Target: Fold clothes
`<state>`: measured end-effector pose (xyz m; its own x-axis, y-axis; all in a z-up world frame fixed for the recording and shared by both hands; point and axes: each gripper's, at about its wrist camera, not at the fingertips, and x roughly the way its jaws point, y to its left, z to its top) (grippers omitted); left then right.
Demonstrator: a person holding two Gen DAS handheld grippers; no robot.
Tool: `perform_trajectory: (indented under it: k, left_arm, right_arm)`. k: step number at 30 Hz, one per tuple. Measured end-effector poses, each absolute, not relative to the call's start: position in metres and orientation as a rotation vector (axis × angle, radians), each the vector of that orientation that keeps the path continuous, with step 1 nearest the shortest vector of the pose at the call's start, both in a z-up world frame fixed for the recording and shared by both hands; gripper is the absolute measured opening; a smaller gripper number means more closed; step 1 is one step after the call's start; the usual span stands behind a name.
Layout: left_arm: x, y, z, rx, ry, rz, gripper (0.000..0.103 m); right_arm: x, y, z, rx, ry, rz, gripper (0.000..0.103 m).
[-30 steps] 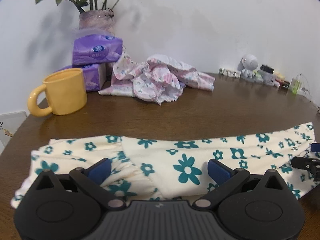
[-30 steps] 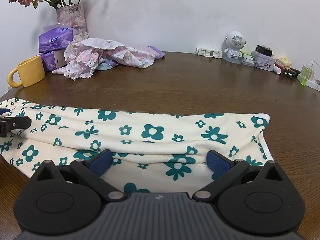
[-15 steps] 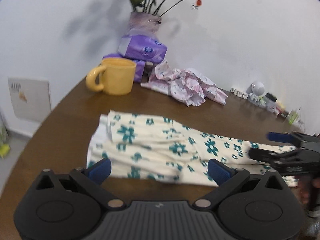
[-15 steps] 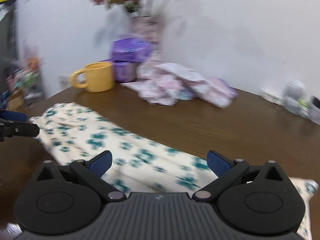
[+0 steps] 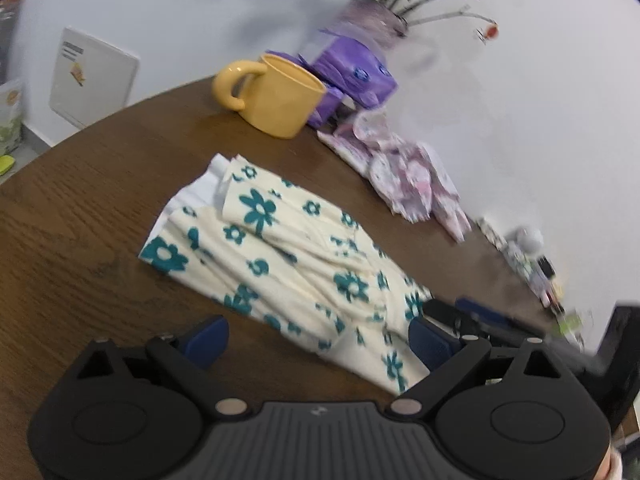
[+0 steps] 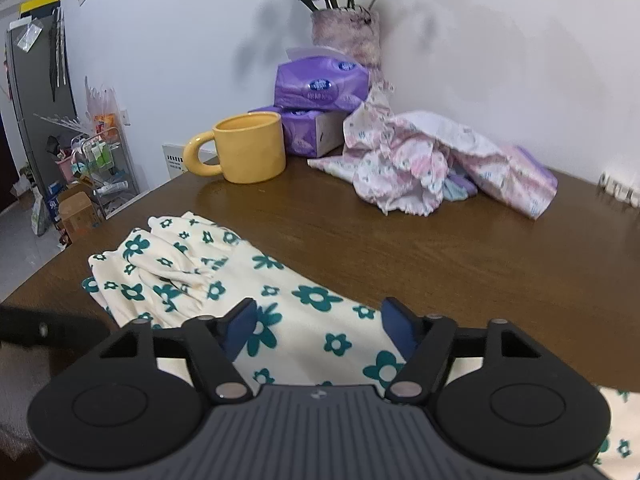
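Observation:
A cream garment with teal flowers [image 5: 280,248] lies in a long band on the brown table [image 5: 80,240]. My left gripper [image 5: 320,340] hovers over its near edge, jaws wide and just closing, with cloth lying between the fingers but untouched by the pads. My right gripper [image 5: 472,320] shows dark at the right, by the same edge. In the right wrist view the garment [image 6: 288,280] runs under my right gripper [image 6: 320,332]. Its jaws are closing with cloth between the blue pads, which stand apart from it. The left gripper [image 6: 40,328] is a dark blur at the left.
A yellow mug [image 6: 248,148], purple tissue packs [image 6: 320,84] and a vase of flowers [image 6: 346,36] stand at the back by the wall. A crumpled pink floral garment [image 6: 420,160] lies beside them. Small items [image 5: 524,248] line the far edge. The table's rounded edge [image 6: 48,276] drops off at the left.
Both hands have swung leftward along the garment, and the left camera has rolled, tilting its view. The right gripper's pads stand closer together than before. The garment lies flat on the table throughout.

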<state>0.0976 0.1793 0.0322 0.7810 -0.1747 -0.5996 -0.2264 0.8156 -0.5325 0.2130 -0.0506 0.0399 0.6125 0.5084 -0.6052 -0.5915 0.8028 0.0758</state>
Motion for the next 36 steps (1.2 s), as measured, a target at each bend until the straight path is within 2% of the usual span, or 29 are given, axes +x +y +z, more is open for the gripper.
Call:
perform_trajectory:
  k: [2,10,16,22,23,24,27,33,36]
  left_arm:
    - [0.103,0.178,0.032,-0.642,0.662,0.087,0.097]
    - [0.124,0.182,0.028,-0.594,0.559,0.349,0.096]
    - [0.145,0.189,0.028,-0.548,0.564,0.418,0.093]
    - [0.156,0.191,0.026,-0.496,0.571,0.428,0.069]
    - [0.157,0.191,0.026,-0.491,0.57,0.427,0.062]
    - [0.157,0.191,0.025,-0.491,0.57,0.425,0.05]
    - [0.156,0.193,0.022,-0.507,0.563,0.409,0.031]
    - [0.149,0.197,0.02,-0.542,0.538,0.398,0.012]
    - [0.144,0.192,0.025,-0.508,0.508,0.388,0.011]
  right_arm:
    - [0.217,-0.054,0.035,-0.125,0.666,0.64,0.061]
    - [0.227,-0.076,0.019,-0.049,0.711,0.668,0.061]
    - [0.226,-0.087,0.018,-0.007,0.714,0.682,0.061]
    - [0.216,-0.087,0.019,-0.037,0.687,0.665,0.061]
    - [0.214,-0.087,0.019,-0.038,0.684,0.656,0.061]
    - [0.212,-0.087,0.02,-0.039,0.681,0.646,0.061]
    - [0.205,-0.087,0.021,-0.038,0.673,0.615,0.061]
    - [0.189,-0.085,0.022,-0.021,0.65,0.522,0.062]
    - [0.189,-0.085,0.022,-0.009,0.654,0.503,0.064]
